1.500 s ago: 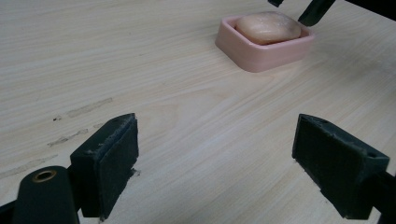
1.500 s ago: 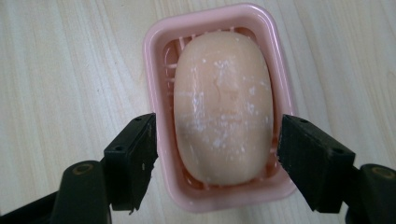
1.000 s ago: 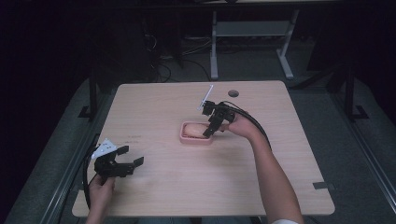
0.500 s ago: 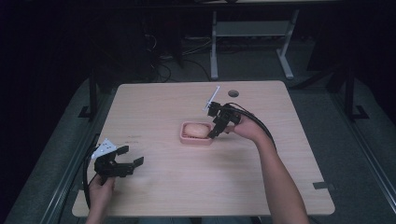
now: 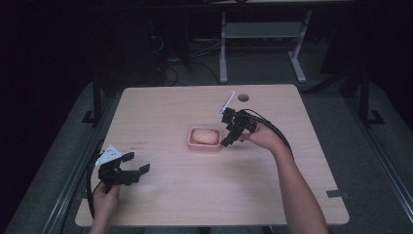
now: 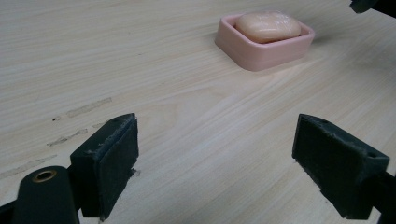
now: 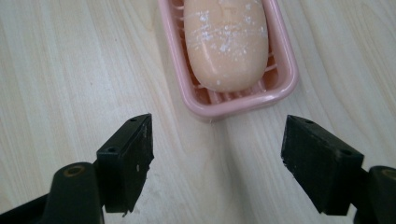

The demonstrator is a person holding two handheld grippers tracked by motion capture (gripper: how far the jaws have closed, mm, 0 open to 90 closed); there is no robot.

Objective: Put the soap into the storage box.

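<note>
High view | pale wood table | dark room | grey floor

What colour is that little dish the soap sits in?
Pink. The soap dish shows best in the right gripper view.

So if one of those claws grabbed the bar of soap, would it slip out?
Quite possibly. The soap is a smooth, rounded oval, so flat pads could squeeze it out sideways. It looks solid, so it should hold its shape. It lies loose on the ribs of the pink dish, which looks light and might slide if nudged.
</note>
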